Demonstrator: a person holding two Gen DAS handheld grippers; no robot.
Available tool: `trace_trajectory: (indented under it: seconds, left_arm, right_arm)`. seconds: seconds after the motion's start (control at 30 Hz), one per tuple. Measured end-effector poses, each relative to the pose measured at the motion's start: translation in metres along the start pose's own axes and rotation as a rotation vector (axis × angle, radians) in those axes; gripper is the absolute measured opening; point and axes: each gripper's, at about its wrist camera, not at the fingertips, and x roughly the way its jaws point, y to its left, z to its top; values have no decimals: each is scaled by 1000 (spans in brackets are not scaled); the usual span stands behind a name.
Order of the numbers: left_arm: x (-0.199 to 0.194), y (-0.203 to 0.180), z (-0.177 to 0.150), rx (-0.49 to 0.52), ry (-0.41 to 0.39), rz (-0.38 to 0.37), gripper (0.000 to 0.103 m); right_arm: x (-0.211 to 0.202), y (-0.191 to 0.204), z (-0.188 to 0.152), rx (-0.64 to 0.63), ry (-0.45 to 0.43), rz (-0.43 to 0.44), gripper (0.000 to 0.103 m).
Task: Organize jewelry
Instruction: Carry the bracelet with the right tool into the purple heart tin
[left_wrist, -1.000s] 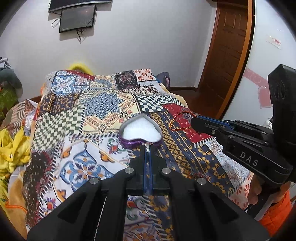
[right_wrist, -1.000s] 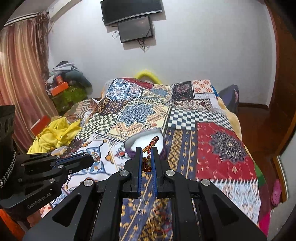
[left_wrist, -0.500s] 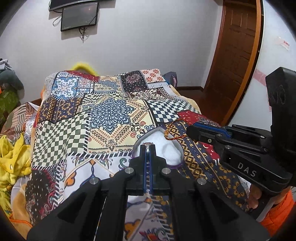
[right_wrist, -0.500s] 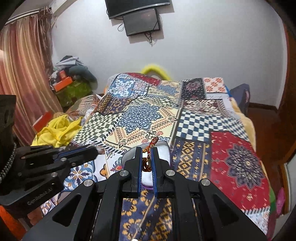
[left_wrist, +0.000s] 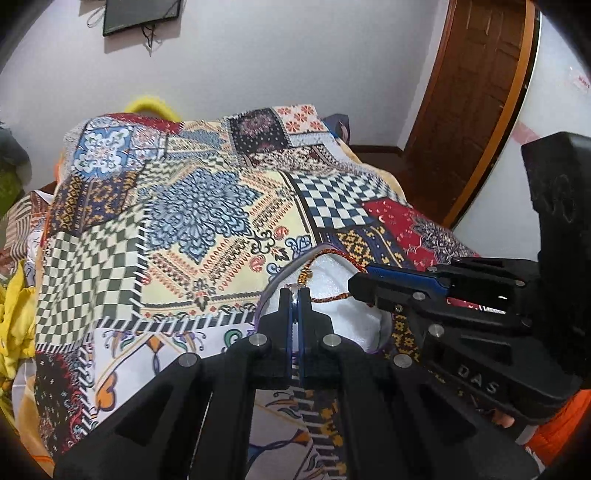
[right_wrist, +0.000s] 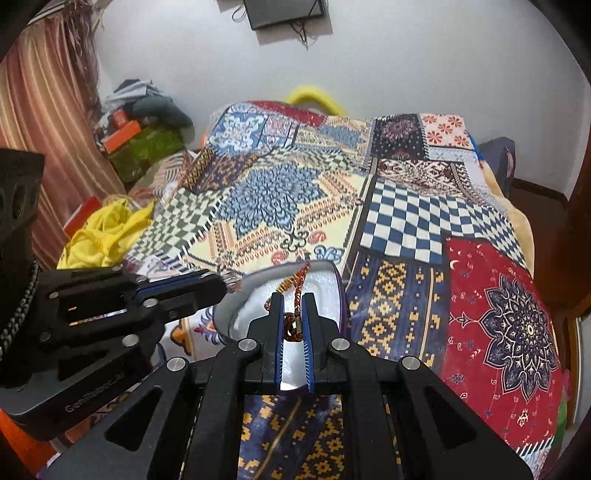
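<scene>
A heart-shaped purple box (left_wrist: 343, 299) with white lining lies open on the patchwork bedspread; it also shows in the right wrist view (right_wrist: 325, 295). My right gripper (right_wrist: 293, 314) is shut on a red and gold braided bracelet (right_wrist: 295, 284) and holds it over the box lining. In the left wrist view the bracelet (left_wrist: 325, 273) loops from the right gripper (left_wrist: 360, 286) across the lining. My left gripper (left_wrist: 294, 295) is shut on a small silver ring (right_wrist: 232, 282) at the box's left rim.
The patchwork bedspread (right_wrist: 406, 229) covers the whole bed. Yellow cloth (right_wrist: 103, 232) and piled clutter (right_wrist: 144, 129) lie left of the bed. A wooden door (left_wrist: 469, 92) stands at the right. A screen (right_wrist: 284, 13) hangs on the far wall.
Both grippers have moved forward and down, so the box now sits right under their tips. The bracelet is now lower, over the white lining.
</scene>
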Motion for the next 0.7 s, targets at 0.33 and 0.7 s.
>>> trace_trajectory:
  seconds: [0.33, 0.7]
  left_arm:
    - [16, -1, -4, 15, 44, -6, 1]
    - [1, 0, -5, 18, 31, -19, 4]
  right_arm:
    - [2, 1, -5, -44, 44, -22, 12]
    - [-7, 7, -7, -74, 57, -41, 25]
